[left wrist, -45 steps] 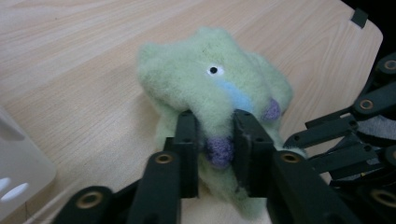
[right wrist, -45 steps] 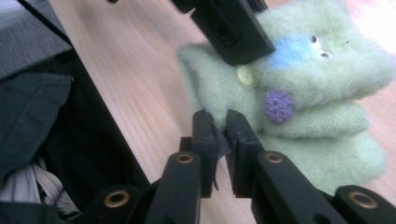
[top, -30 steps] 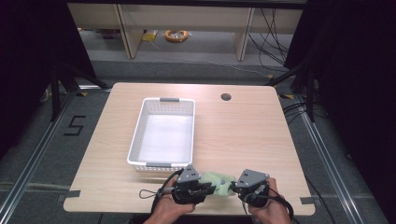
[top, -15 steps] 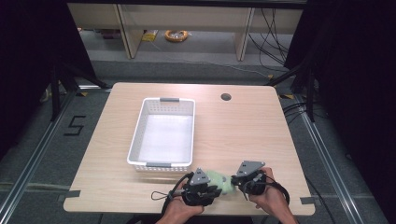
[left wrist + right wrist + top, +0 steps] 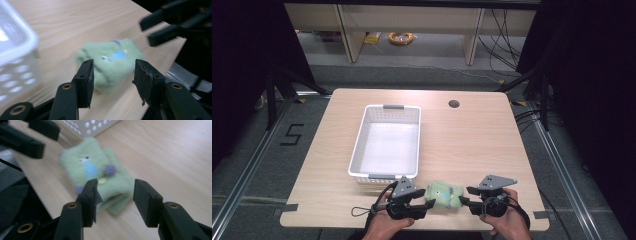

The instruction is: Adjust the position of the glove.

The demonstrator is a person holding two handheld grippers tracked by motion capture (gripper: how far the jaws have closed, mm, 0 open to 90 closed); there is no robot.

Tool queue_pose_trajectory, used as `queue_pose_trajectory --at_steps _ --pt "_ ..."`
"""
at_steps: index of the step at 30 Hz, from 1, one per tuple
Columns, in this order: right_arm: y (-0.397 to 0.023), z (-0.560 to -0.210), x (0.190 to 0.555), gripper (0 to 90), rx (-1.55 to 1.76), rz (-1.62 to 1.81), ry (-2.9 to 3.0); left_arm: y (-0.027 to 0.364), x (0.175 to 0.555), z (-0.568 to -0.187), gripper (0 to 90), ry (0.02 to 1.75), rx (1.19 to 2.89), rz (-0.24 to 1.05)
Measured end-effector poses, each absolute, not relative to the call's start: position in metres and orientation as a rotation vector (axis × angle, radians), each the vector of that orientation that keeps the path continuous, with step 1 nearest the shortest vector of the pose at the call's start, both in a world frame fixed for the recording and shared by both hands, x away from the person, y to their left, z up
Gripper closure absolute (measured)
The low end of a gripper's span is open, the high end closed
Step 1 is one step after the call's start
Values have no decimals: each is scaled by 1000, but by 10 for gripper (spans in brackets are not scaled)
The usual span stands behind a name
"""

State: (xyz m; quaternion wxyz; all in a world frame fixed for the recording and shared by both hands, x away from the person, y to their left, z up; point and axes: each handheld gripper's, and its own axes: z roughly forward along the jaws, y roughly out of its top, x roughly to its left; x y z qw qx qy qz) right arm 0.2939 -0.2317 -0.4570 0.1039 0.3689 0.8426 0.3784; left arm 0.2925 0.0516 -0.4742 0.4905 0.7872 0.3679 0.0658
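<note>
Where it lies, green sock [image 5: 442, 194] runs left-right.

Bright tabletop, dark surrounds, close-ups blurred

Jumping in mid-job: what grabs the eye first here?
A folded green cloth with small coloured patches lies at the table's near edge, flanked by the left gripper and right gripper. Both sets of jaws have just been opening and stand off it. Behind to the left sits an empty white basket.
</note>
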Motion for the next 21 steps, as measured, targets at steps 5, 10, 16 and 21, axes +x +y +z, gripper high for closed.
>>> queue_pose_trajectory --at_steps 5,10,16,21 --pt "-227 -467 284 528 1139 1064 2517 48 298 -484 476 905 1943 133" --pt "-222 -476 285 558 1154 1029 2548 39 302 -492 477 878 2024 106" --pt "-216 -486 293 668 1123 983 2588 29 305 -500 539 844 2084 137" --pt "-213 -489 296 849 1016 1003 2603 27 304 -498 685 810 2100 181"
